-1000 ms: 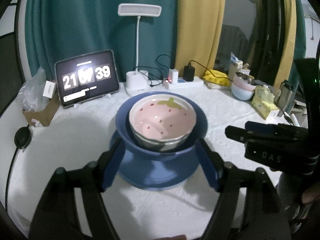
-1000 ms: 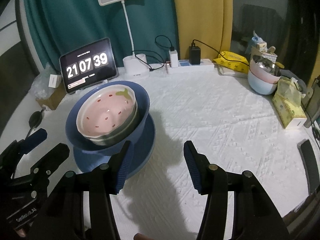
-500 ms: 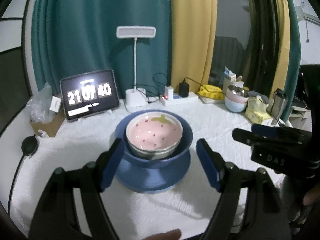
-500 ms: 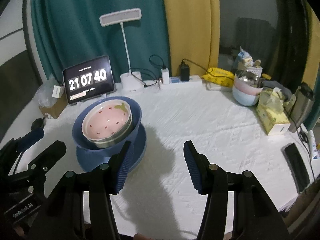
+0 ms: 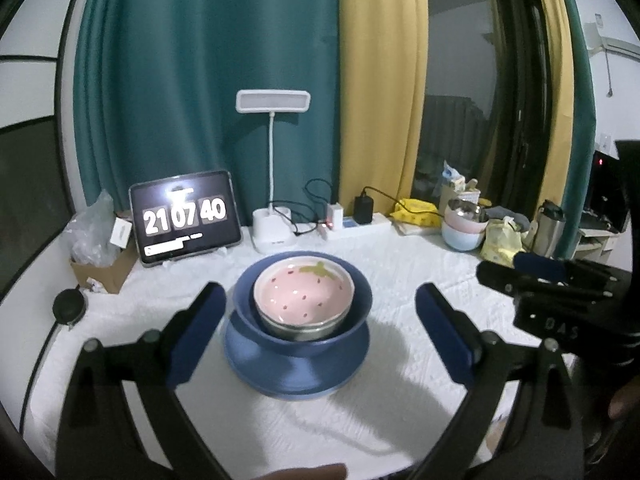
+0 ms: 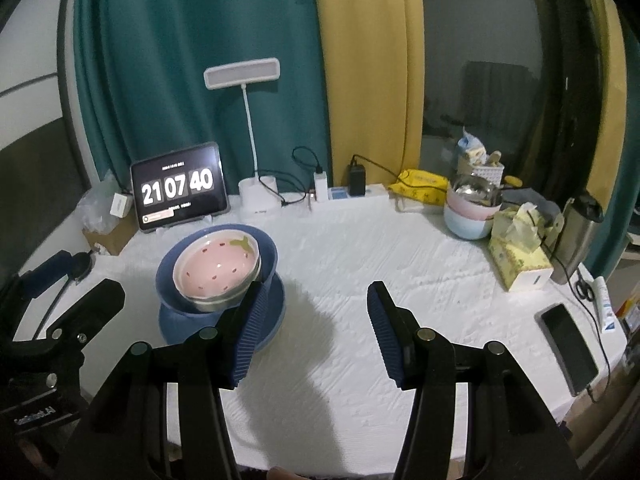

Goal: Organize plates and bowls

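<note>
A pink strawberry bowl (image 5: 304,294) sits nested in a metal bowl, inside a dark blue bowl (image 5: 360,308), on a blue plate (image 5: 296,372), all stacked on the white table. The stack also shows in the right wrist view (image 6: 216,268). My left gripper (image 5: 318,332) is open and empty, held above and in front of the stack. My right gripper (image 6: 314,332) is open and empty, to the right of the stack over bare cloth. Each gripper shows in the other's view, the right one (image 5: 552,288) and the left one (image 6: 60,320).
A tablet clock (image 5: 186,218), a desk lamp (image 5: 273,184) and a power strip (image 5: 356,224) stand at the back. Pastel stacked bowls (image 6: 470,210), a tissue box (image 6: 518,256), a flask (image 6: 576,236) and a phone (image 6: 568,338) are at the right. A cardboard box (image 5: 100,264) is at the left.
Both grippers have pulled back and risen away from the stack, which now looks smaller and farther. Both stay open. The stack has not moved.
</note>
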`<move>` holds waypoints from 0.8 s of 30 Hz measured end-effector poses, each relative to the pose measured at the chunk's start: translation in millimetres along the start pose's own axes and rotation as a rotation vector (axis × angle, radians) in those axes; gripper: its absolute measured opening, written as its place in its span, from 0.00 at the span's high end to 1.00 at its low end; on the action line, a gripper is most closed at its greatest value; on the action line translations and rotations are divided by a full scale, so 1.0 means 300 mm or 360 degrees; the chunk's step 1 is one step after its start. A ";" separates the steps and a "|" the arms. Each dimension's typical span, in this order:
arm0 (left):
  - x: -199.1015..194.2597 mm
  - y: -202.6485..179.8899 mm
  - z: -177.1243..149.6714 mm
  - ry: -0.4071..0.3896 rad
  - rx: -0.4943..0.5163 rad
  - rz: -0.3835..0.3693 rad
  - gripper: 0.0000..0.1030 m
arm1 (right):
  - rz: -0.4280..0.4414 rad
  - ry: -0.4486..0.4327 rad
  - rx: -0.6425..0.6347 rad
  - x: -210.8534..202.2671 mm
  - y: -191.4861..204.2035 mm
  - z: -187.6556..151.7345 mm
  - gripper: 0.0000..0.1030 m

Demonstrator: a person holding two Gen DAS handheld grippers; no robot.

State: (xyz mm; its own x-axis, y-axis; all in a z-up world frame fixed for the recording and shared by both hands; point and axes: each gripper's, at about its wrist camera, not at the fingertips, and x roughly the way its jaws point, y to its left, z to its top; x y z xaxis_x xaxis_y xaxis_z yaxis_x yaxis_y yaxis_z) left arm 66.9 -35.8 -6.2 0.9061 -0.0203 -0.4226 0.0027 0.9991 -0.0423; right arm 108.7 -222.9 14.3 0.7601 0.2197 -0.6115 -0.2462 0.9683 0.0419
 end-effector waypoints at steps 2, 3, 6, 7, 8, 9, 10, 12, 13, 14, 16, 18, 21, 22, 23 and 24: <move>-0.015 0.001 0.009 -0.0015 -0.0017 -0.0003 0.06 | -0.0006 -0.0020 -0.0004 -0.017 -0.003 0.004 0.47; -0.020 0.001 0.013 -0.0022 -0.0022 0.0003 0.06 | -0.0008 -0.0031 -0.0006 -0.027 -0.004 0.006 0.46; -0.047 0.002 0.030 -0.0054 -0.0027 0.0011 0.06 | -0.0012 -0.0051 -0.0011 -0.046 -0.006 0.009 0.47; -0.054 0.002 0.035 -0.0063 -0.0026 0.0011 0.06 | -0.0015 -0.0058 -0.0011 -0.054 -0.007 0.011 0.47; -0.063 0.001 0.040 -0.0071 -0.0023 0.0014 0.06 | -0.0018 -0.0067 -0.0013 -0.063 -0.009 0.014 0.47; -0.070 -0.001 0.045 -0.0077 -0.0019 0.0019 0.06 | -0.0020 -0.0075 -0.0013 -0.070 -0.010 0.017 0.47; -0.077 -0.004 0.049 -0.0086 -0.0012 0.0029 0.06 | -0.0021 -0.0086 -0.0013 -0.080 -0.012 0.020 0.46; -0.088 -0.008 0.055 -0.0093 -0.0001 0.0047 0.06 | -0.0027 -0.0108 -0.0013 -0.100 -0.016 0.027 0.46; -0.094 -0.007 0.059 -0.0098 -0.0004 0.0045 0.06 | -0.0029 -0.0116 -0.0013 -0.108 -0.018 0.028 0.46; -0.100 -0.007 0.062 -0.0106 -0.0008 0.0044 0.06 | -0.0033 -0.0127 -0.0011 -0.118 -0.022 0.031 0.46; -0.115 -0.005 0.070 -0.0124 -0.0013 0.0046 0.06 | -0.0043 -0.0144 -0.0009 -0.132 -0.029 0.037 0.46; -0.127 -0.001 0.078 -0.0137 -0.0024 0.0044 0.06 | -0.0050 -0.0159 -0.0009 -0.148 -0.035 0.041 0.46; -0.144 -0.007 0.093 -0.0148 -0.0032 0.0046 0.06 | -0.0060 -0.0182 -0.0006 -0.171 -0.043 0.047 0.46; -0.150 -0.009 0.097 -0.0154 -0.0034 0.0038 0.06 | -0.0061 -0.0186 -0.0004 -0.173 -0.046 0.048 0.46; -0.155 -0.012 0.100 -0.0157 -0.0036 0.0030 0.06 | -0.0060 -0.0191 -0.0001 -0.178 -0.048 0.050 0.46; -0.159 -0.014 0.101 -0.0158 -0.0035 0.0026 0.06 | -0.0060 -0.0194 0.0000 -0.181 -0.050 0.052 0.46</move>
State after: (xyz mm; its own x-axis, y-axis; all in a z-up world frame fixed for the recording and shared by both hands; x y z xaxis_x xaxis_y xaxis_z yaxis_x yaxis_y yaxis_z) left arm 36.5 -37.8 41.6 0.9434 0.0011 -0.3315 -0.0210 0.9982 -0.0563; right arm 80.4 -247.4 59.1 0.8364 0.1958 -0.5120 -0.2160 0.9762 0.0205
